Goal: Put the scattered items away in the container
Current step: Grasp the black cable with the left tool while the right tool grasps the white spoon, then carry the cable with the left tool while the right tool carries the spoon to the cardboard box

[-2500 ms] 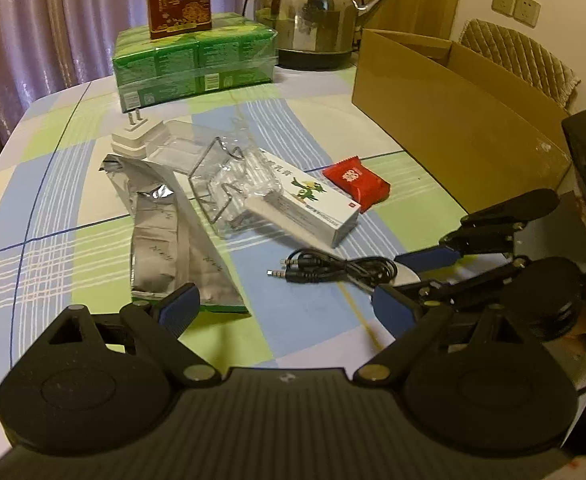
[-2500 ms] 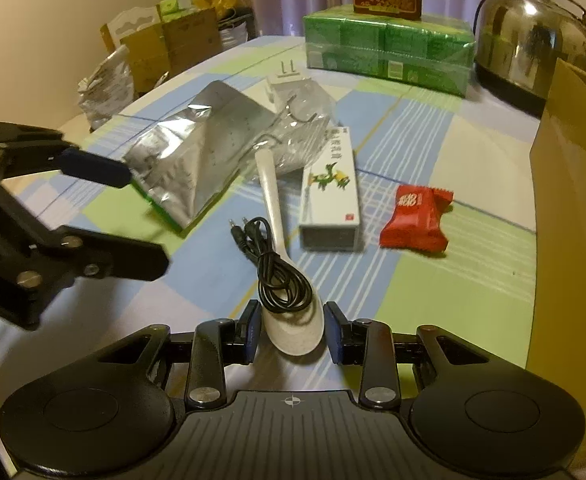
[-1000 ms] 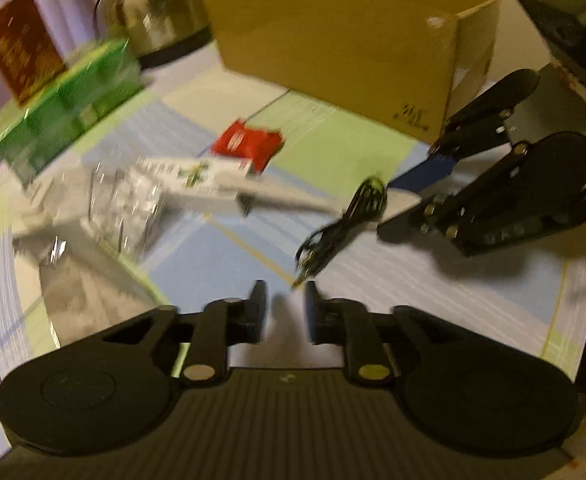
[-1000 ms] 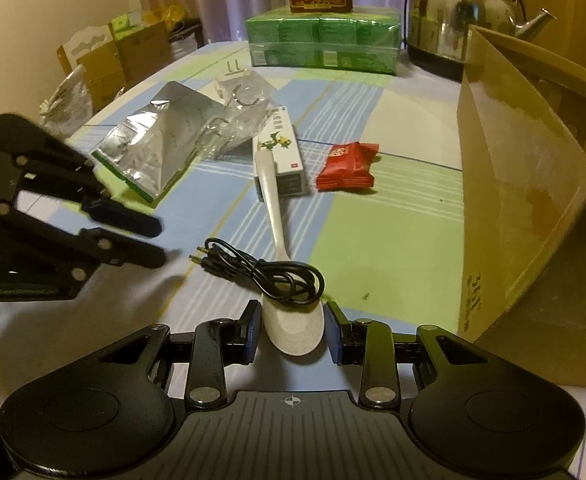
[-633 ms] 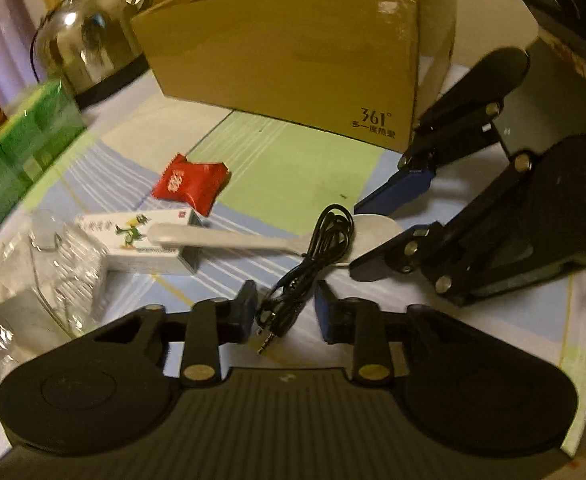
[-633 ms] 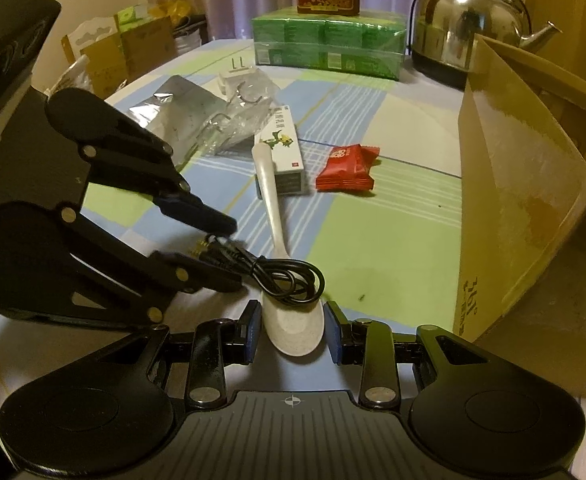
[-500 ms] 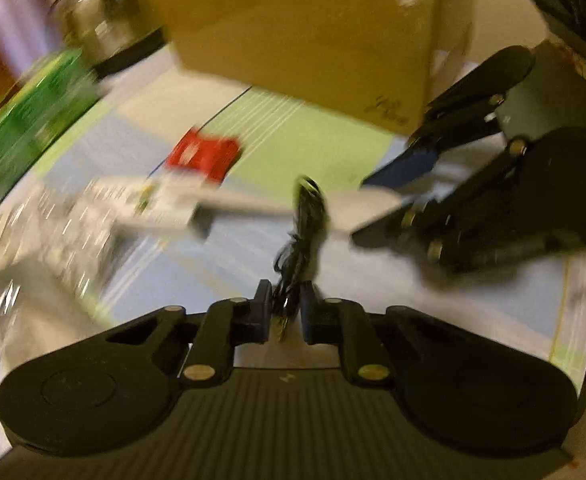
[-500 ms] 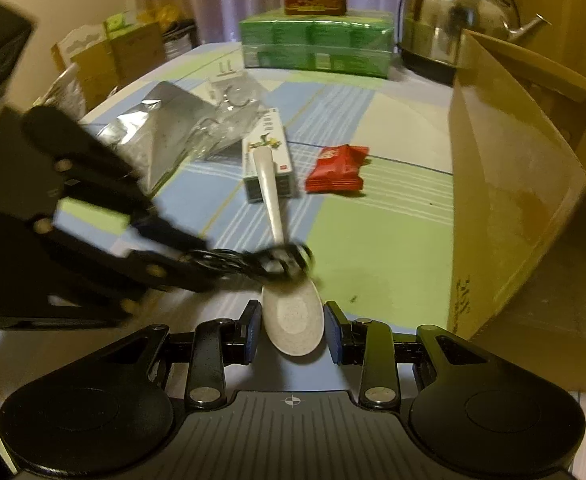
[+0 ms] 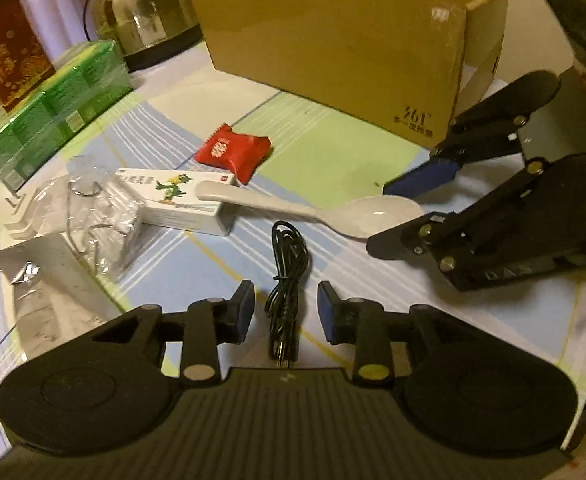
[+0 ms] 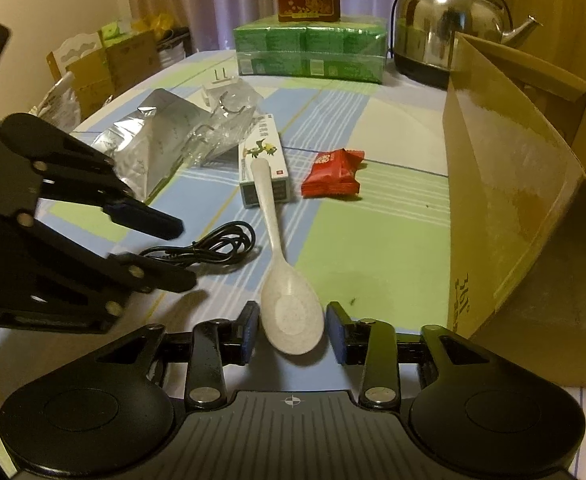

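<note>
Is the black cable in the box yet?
No. The black cable lies bundled on the tablecloth between the open left gripper, outside the cardboard box.

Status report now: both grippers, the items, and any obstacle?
Left gripper open around coiled black cable. Right gripper open around white plastic spoon. Brown cardboard box beside them; nothing blocking.

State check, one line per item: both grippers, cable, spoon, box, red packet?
Left gripper: open, straddling the cable.
Right gripper: open, around the spoon bowl.
Cable: coiled, on table.
Spoon: handle resting on carton.
Box: open-topped.
Red packet: sealed.
</note>
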Available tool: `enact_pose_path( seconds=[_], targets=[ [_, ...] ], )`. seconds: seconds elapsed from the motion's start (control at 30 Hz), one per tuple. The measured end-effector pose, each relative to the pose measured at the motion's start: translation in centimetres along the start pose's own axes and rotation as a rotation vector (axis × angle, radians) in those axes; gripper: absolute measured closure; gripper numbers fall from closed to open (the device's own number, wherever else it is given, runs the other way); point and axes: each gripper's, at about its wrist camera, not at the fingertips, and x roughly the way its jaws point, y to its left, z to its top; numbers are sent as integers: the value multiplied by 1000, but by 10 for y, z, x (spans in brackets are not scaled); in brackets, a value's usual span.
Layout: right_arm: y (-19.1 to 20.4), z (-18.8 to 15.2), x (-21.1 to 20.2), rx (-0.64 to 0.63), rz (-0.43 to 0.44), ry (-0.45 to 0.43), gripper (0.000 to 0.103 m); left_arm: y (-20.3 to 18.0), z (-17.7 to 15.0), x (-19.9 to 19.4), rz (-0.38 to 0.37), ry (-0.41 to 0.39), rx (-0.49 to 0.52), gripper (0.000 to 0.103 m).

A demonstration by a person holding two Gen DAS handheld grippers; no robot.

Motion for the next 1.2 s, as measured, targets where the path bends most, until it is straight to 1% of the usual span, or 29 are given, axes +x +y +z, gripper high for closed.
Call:
enact_pose_path(
  seconds=[0.07, 0.1, 0.13, 0.2, 0.37, 0.53, 0.6, 0.77, 0.97, 1.2],
  targets=[
    [0, 1, 2, -1, 1, -4, 56, 4, 1, 2, -11, -10, -29, 74],
    [0, 1, 2, -2, -1, -6, 56, 6, 1, 3, -19, -4, -53, 77],
    [0, 2, 3, -4, -1, -8, 55, 9, 1, 3, -29, 1, -73, 88],
    [1, 2, 5, -15, -3, -12, 55, 11, -1, -1, -32, 4, -79, 90],
    [3, 2, 9, -36, 1, -24, 55, 18, -6, -13, -43, -16, -135, 90],
    [5, 3, 11, -53, -4, -26, 56, 20, -9, -12, -48, -13, -169, 90],
    [5, 4, 10, -56, -7, -22, 72, 20, -9, -11, -50, -11, -169, 90],
    [6, 2, 5, -43, -7, -28, 73, 19, -8, -13, -50, -14, -174, 90],
    [8, 8, -10, -39, -13, -87, 73, 22, -5, -26, -36, -40, -208, 90],
    [17, 13, -34, -28, -21, -139, 73, 25, 6, -50, -17, -85, -248, 90]
  ],
)
